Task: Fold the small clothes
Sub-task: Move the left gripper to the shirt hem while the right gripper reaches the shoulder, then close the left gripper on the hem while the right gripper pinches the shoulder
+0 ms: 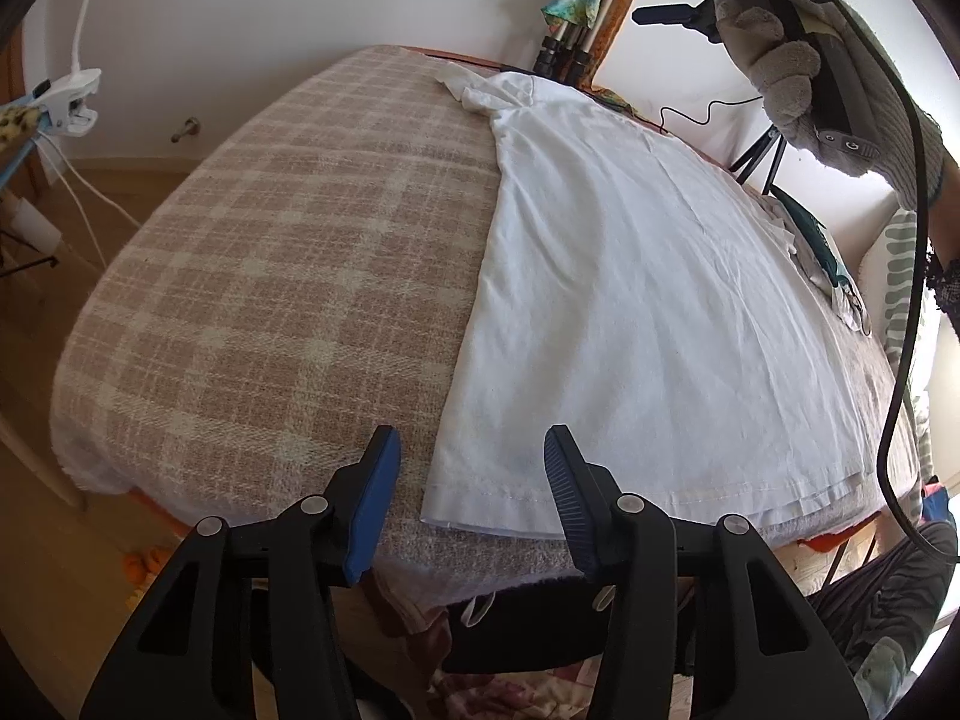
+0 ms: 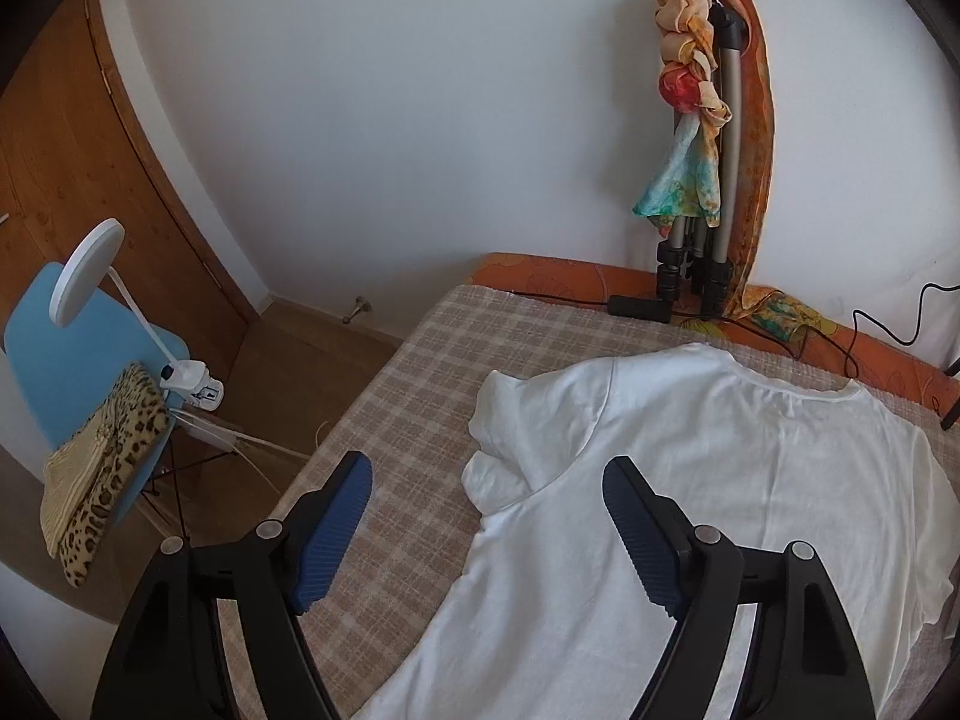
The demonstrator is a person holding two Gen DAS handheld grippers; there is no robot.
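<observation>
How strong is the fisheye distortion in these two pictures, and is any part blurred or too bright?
Left wrist view: the checked beige bed cover bulges like a dome, black corners frame the picture, and the white cotton T-shirt stays sharp. Right wrist view: the wooden door bends into an arc, daylight is soft, and nothing is blurred.

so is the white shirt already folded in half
No, the white shirt lies spread flat on the checked blanket, its sleeve only bunched.

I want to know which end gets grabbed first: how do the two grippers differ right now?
The left gripper straddles the white T-shirt hem corner; the right gripper hovers over its crumpled sleeve. The left's jaws stand narrower than the right's. Both are open, gripping nothing.
</observation>
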